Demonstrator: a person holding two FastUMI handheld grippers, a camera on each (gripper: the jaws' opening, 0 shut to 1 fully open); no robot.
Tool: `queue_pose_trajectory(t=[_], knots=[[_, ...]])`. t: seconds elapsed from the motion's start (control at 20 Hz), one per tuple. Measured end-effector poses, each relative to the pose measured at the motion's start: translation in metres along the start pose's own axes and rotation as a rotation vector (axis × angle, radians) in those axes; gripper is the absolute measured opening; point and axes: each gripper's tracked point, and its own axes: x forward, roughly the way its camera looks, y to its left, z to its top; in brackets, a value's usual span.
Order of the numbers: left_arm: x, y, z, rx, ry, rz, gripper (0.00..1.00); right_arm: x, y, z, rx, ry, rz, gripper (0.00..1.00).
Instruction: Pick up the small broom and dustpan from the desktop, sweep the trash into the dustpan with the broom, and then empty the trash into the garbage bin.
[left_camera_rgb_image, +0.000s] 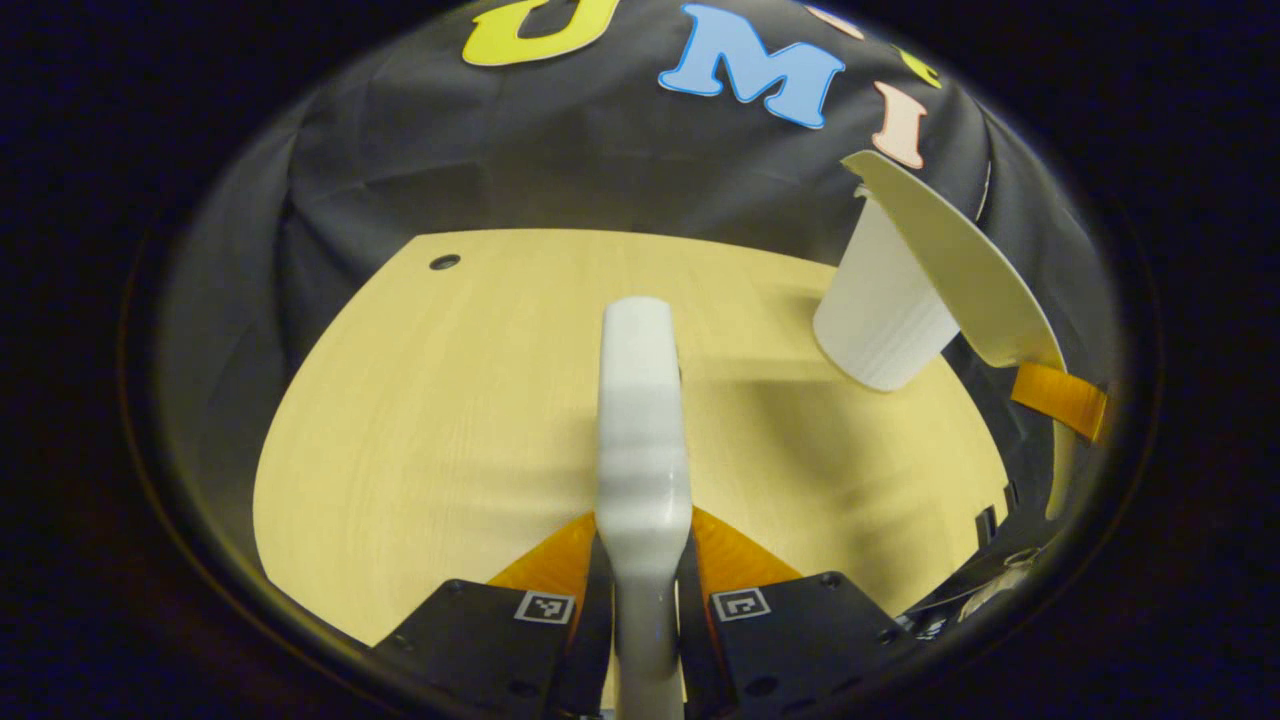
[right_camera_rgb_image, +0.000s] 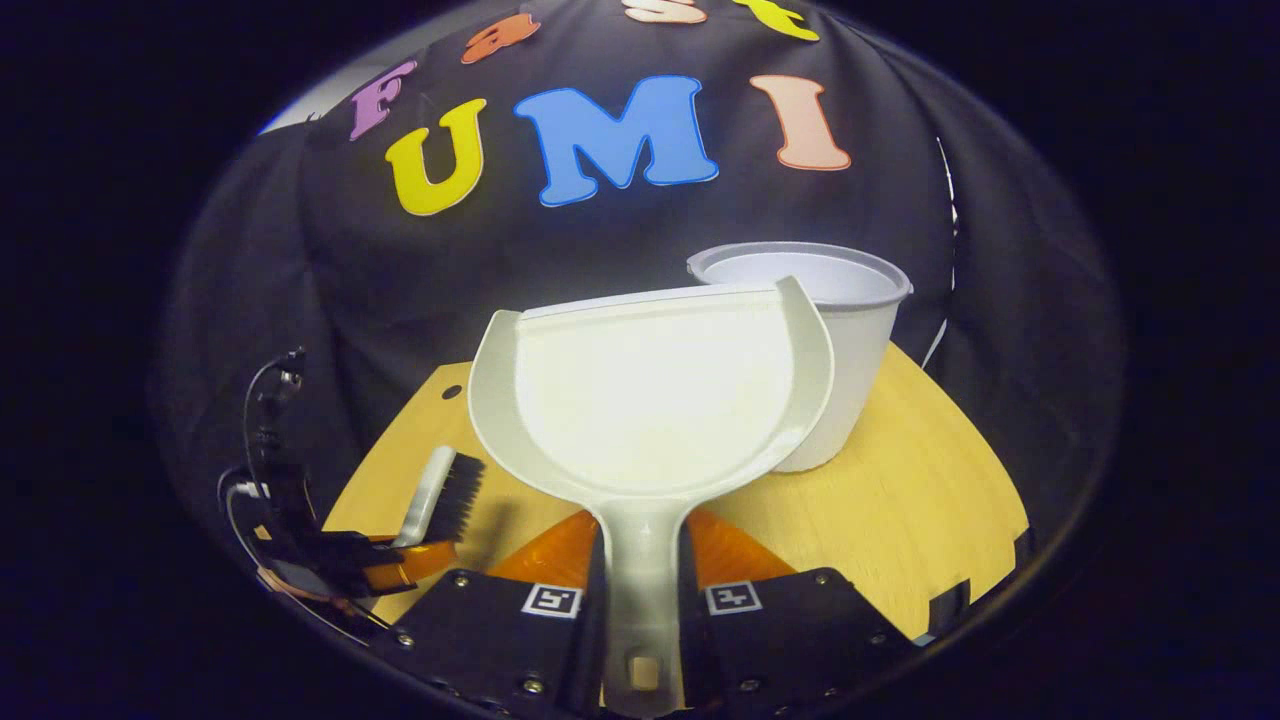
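My right gripper (right_camera_rgb_image: 640, 600) clamps the dustpan (right_camera_rgb_image: 650, 410) handle at bottom centre; my left gripper (left_camera_rgb_image: 640, 600) clamps the broom (left_camera_rgb_image: 642, 420). The garbage bin's (right_camera_rgb_image: 840, 340) inside is hard to read.

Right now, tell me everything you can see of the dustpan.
The dustpan is off-white, looks like plastic, with a shallow scoop, raised side walls and a flat handle. The right gripper is shut on the handle. Its scoop looks empty and is held above the desktop, its front lip toward the garbage bin.

Broom (right_camera_rgb_image: 440, 497) white, bristles black; dustpan (right_camera_rgb_image: 650, 400) cream; bin (right_camera_rgb_image: 835, 350) white; desktop (left_camera_rgb_image: 450, 400) pale wood.
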Motion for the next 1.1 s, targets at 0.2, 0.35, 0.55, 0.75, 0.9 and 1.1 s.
queue_pose_trajectory(t=[0.2,0.35,0.55,0.75,0.9,1.1], knots=[[0.009,0.003,-0.009,-0.011,0.035,-0.021,0.36,0.006,0.004,-0.018,-0.109,-0.012,-0.074,0.3],[0.011,0.005,-0.013,0.0,0.051,-0.029,0.38,0.016,0.018,-0.045,-0.12,0.041,-0.068,0.3],[0.02,0.007,-0.021,-0.012,0.085,-0.027,0.38,0.032,0.03,-0.085,-0.104,0.138,-0.054,0.3],[0.027,0.007,-0.031,-0.013,0.138,-0.004,0.37,0.049,0.033,-0.114,-0.074,0.225,-0.056,0.3],[0.03,0.003,-0.037,-0.009,0.169,0.005,0.36,0.06,0.031,-0.132,-0.028,0.298,-0.05,0.3],[0.021,0.004,-0.035,-0.011,0.201,0.03,0.37,0.061,0.032,-0.141,0.008,0.357,-0.04,0.3]])
